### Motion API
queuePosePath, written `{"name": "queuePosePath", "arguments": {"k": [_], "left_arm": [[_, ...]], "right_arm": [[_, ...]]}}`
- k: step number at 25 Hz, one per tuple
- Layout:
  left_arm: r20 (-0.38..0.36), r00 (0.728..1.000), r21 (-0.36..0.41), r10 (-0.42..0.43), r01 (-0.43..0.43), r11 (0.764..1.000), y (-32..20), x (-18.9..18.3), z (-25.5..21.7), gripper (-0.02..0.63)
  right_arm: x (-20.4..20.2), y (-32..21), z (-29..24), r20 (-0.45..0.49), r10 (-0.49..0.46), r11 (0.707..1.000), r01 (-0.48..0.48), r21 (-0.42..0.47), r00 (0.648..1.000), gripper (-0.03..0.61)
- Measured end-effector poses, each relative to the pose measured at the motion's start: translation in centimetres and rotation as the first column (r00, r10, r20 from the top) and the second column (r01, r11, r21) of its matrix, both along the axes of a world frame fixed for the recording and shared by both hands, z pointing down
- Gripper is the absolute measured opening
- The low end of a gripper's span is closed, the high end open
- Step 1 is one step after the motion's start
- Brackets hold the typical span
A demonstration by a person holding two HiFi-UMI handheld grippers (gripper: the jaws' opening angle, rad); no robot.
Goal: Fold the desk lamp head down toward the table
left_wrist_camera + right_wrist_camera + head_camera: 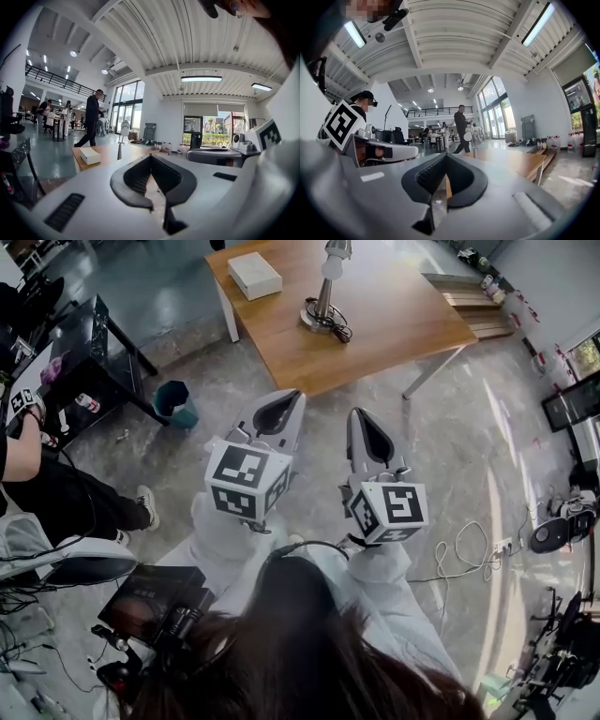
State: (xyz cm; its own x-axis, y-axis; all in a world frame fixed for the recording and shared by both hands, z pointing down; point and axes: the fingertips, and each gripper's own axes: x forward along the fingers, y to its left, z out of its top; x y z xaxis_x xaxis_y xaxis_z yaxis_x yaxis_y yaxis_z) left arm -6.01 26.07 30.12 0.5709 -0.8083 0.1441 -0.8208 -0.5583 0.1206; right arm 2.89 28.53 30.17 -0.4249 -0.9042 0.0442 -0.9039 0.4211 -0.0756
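Note:
The desk lamp (324,289) stands upright on the wooden table (394,324), its white head (336,251) up at the frame's top edge and its round base wrapped in black cord. Both grippers hang over the floor, short of the table and apart from the lamp. My left gripper (289,397) is shut with nothing in it. My right gripper (357,415) is also shut and holds nothing. In the left gripper view the lamp (123,137) shows small beyond the shut gripper (151,157). In the right gripper view the lamp (471,138) stands on the table (513,161) past the shut gripper (446,157).
A white box (255,275) lies on the table's left end. A teal bin (175,403) sits on the floor by a black desk (89,338). A seated person's legs (66,498) are at left. Cables (469,554) trail on the floor at right. People (91,118) walk beyond the table.

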Motion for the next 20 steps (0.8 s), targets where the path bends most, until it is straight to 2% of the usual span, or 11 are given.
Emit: {"name": "queuePosePath", "arguments": {"k": [7, 11, 16, 20], "left_arm": [[-0.059, 0.998, -0.074, 0.022, -0.027, 0.997, -12.8, -0.2, 2.1, 0.003], [-0.066, 0.997, -0.072, 0.033, -0.038, 0.997, -21.3, -0.2, 1.7, 0.003], [-0.071, 0.992, -0.101, 0.100, -0.107, 0.989, -32.6, -1.6, 2.2, 0.003], [-0.101, 0.985, -0.154, 0.142, -0.156, 0.976, -38.9, -0.7, 2.6, 0.003]], "right_arm": [[1.4, -12.4, 2.4, 0.022, 0.009, 0.998, -0.007, -0.058, 1.000, 0.002], [2.7, -20.4, 2.8, 0.031, 0.039, 0.997, -0.037, -0.075, 0.999, 0.002], [1.6, -31.4, 4.1, 0.024, 0.103, 0.989, -0.100, -0.113, 0.994, 0.002], [2.7, -37.8, 5.3, 0.028, 0.103, 0.980, -0.097, -0.171, 0.994, 0.002]]}}
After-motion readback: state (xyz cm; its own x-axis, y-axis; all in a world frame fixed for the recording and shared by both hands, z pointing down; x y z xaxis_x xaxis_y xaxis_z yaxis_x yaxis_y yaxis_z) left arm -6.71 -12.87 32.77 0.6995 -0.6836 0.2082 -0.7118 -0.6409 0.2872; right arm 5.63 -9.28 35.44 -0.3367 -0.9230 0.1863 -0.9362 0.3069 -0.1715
